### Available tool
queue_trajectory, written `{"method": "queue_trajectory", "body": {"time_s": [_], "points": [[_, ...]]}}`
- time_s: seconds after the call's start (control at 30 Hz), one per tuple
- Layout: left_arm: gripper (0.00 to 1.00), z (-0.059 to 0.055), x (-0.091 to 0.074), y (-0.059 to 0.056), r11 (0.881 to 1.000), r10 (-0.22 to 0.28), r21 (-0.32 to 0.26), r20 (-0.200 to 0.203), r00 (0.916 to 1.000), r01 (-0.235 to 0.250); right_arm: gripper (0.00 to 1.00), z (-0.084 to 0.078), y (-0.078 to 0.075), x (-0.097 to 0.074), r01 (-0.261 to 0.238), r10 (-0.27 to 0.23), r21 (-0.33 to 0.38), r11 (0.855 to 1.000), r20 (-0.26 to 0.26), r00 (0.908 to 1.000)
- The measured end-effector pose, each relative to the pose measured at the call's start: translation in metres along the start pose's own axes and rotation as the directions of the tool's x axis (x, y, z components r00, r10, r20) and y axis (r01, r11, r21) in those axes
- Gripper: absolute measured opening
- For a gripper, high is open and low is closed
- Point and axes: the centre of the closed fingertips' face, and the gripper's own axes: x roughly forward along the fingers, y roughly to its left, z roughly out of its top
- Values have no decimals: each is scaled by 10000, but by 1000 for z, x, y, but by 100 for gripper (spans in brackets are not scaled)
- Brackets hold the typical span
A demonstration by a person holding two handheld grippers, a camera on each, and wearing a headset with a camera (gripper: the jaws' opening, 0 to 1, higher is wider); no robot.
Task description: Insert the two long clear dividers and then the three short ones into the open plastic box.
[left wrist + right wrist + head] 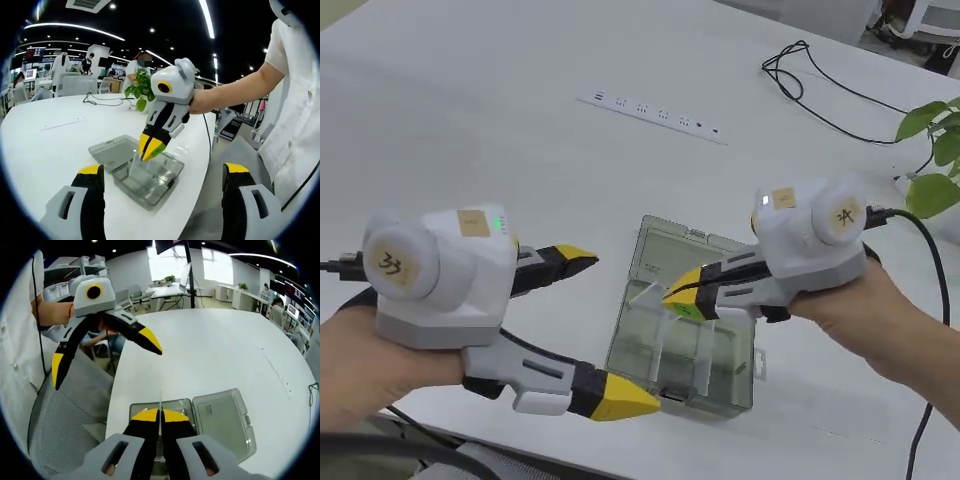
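Left gripper (598,328): I'm holding it idle nearest me, jaws spread wide, nothing between them.
Right gripper (682,296): jaws are pinching together on a clear divider (160,397).
Plastic box (712,396): sitting open just beneath the right jaws' tips, lid (672,243) lying flat beyond.
Risk: I'm judging the thin divider could twist in the pinch, miss its slot and jam.

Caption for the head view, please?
Right gripper holds a clear divider at the open plastic box; left gripper open beside it.
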Motion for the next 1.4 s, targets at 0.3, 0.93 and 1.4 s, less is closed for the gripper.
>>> {"method": "queue_trajectory", "body": {"time_s": [0.3,0.93,1.4], "points": [[100,0,1,0,10000,-4,-58,29,10000,5,3,-6,1,3,-65,61,-117,9999,-274,9996],[99,-1,4,-3,9998,-143,-135,-12,9999,143,2,-14,3,27,-249,127,-1126,9933,-1080,9941],[99,-2,6,-5,9995,-247,-187,-26,9997,247,2,-24,0,40,-410,291,-782,9961,-1483,9885]]}}
